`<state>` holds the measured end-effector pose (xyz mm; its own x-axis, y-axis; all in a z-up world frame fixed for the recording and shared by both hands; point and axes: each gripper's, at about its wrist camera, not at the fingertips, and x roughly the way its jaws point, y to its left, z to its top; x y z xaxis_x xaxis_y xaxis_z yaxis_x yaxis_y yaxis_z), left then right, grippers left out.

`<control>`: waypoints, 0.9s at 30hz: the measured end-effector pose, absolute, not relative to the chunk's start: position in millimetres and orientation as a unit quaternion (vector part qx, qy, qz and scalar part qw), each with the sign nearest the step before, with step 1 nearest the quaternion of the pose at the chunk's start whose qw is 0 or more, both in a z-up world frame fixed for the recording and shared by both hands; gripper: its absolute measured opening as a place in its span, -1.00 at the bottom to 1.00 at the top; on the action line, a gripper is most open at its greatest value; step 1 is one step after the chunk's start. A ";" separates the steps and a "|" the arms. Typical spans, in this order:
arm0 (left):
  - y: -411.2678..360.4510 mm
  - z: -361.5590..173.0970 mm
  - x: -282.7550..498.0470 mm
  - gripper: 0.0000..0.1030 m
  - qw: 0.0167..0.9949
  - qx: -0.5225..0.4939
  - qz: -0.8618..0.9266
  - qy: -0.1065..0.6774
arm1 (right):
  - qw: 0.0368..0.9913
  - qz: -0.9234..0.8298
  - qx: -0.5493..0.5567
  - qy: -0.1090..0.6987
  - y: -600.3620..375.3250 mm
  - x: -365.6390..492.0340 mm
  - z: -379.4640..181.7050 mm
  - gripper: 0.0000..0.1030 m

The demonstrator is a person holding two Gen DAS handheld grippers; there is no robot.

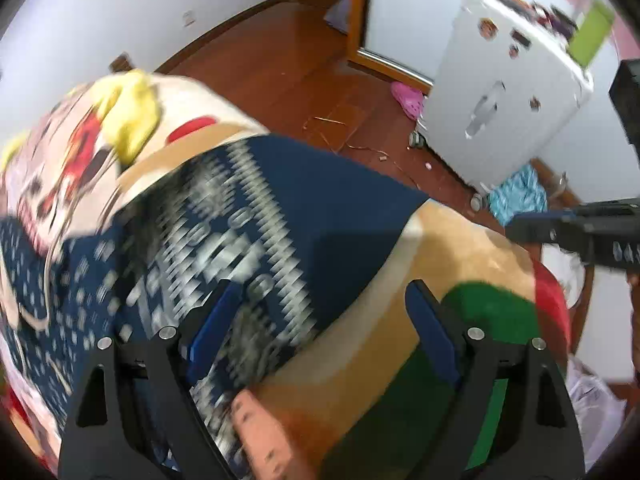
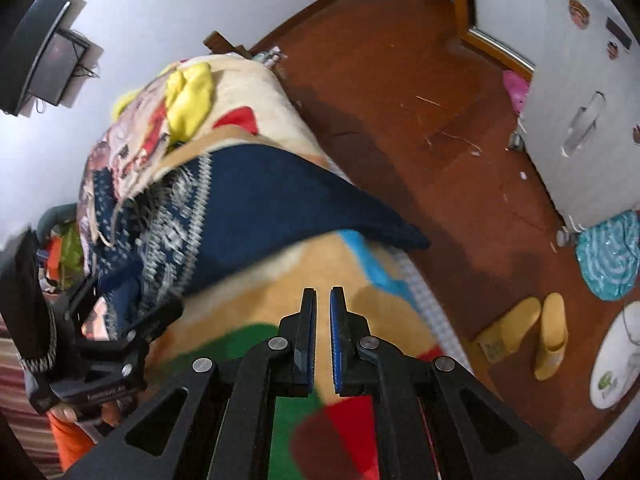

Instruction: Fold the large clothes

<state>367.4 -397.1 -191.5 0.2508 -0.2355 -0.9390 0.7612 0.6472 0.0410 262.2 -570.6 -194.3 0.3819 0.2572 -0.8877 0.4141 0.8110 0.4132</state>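
Nearest in the right wrist view, the right tool [image 2: 323, 296] has its jaws drawn together with nothing between them, hovering over the bright blanket [image 2: 256, 308] near the bed's foot corner. In the left wrist view the left tool [image 1: 320, 300] stands wide apart and empty, one finger over the navy patterned garment [image 1: 320, 208], the other over bare blanket. That garment lies spread across the middle of the bed, its plain navy corner [image 2: 400, 236] reaching the bed's side edge by the wooden floor [image 2: 400, 80]. It looks like soft, limp knit that will sag and drag, not slip; I judge a corner or hem edge the best hold. Beyond it, a yellow cloth [image 2: 188, 96] sits toward the far end of the bed.
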 end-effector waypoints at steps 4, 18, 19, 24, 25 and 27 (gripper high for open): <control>-428.9 -215.6 362.7 0.11 0.728 0.309 -0.330 0.516 | 0.769 -0.049 0.306 0.559 -571.3 253.4 -205.9 -0.95; -391.9 -140.7 376.9 -0.94 0.789 0.209 -0.346 0.463 | 0.758 -0.028 0.330 0.562 -559.0 262.9 -217.2 -0.95; -382.4 -127.4 379.3 -0.94 0.794 0.191 -0.350 0.459 | 0.759 -0.022 0.327 0.562 -554.6 267.0 -215.4 -0.95; -328.3 -78.3 392.2 -0.94 0.816 0.114 -0.348 0.447 | 0.766 0.020 0.312 0.561 -517.2 296.1 -203.3 -0.95; -314.4 -72.2 392.8 -0.94 0.823 0.104 -0.341 0.443 | 0.767 0.029 0.310 0.561 -507.8 303.4 -200.8 -0.95; -282.8 -65.3 395.5 -0.94 0.833 0.089 -0.324 0.439 | 0.770 0.044 0.306 0.558 -490.9 316.8 -197.0 -0.95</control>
<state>395.5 -282.8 -65.3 0.4042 -0.4623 -0.7892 0.6186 0.7738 -0.1365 316.8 -490.9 -197.0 0.3726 0.4099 -0.8326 0.2737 0.8087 0.5206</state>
